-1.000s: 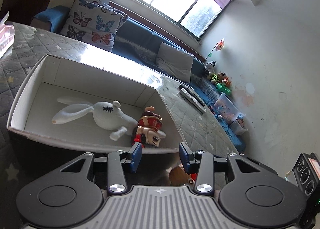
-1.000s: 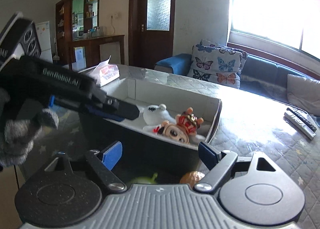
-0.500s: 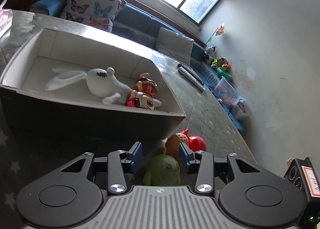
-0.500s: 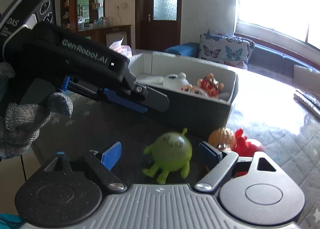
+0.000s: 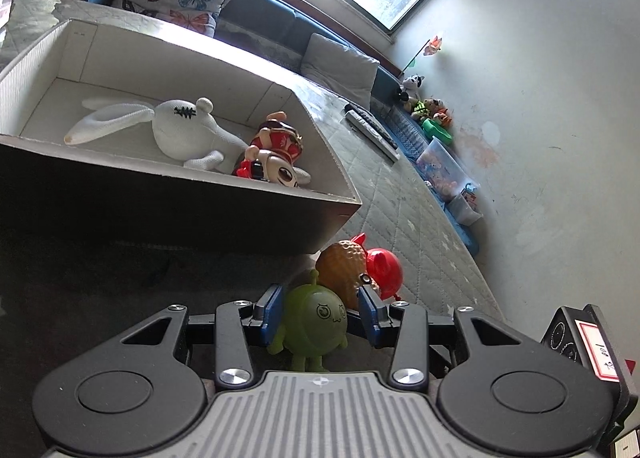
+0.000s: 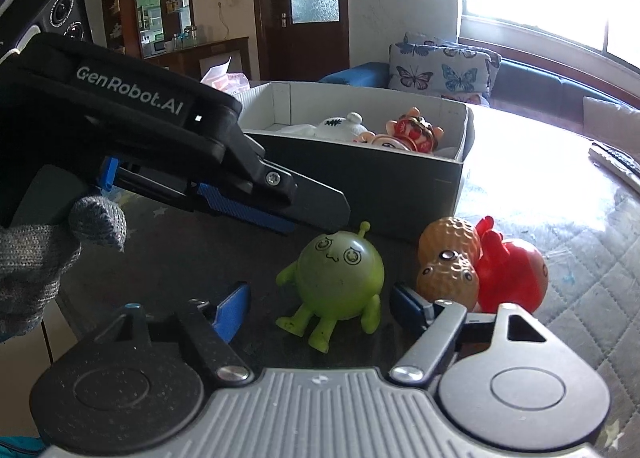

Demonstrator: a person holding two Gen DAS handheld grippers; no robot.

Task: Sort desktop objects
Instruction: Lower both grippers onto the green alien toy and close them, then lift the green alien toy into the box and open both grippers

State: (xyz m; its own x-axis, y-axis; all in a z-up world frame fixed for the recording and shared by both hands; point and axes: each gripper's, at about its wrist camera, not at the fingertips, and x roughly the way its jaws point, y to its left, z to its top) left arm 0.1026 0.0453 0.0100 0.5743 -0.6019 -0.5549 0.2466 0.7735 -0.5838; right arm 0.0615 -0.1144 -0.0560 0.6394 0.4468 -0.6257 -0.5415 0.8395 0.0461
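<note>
The green toy (image 6: 340, 272) stands on the tabletop (image 6: 580, 298) at lower centre of both views, and we see it between the pads of each tool. Our left tool (image 5: 320, 312) brackets it closely; contact is unclear. Our right tool (image 6: 320, 308) is closing, pads still apart from it. The peanut toy (image 6: 450, 258) sits just right.

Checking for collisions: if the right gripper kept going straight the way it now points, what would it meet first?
Most likely the green toy, which sits between the closing jaws of the right gripper. They do not yet touch it. Beyond it stands the box. Depth is uncertain.
</note>
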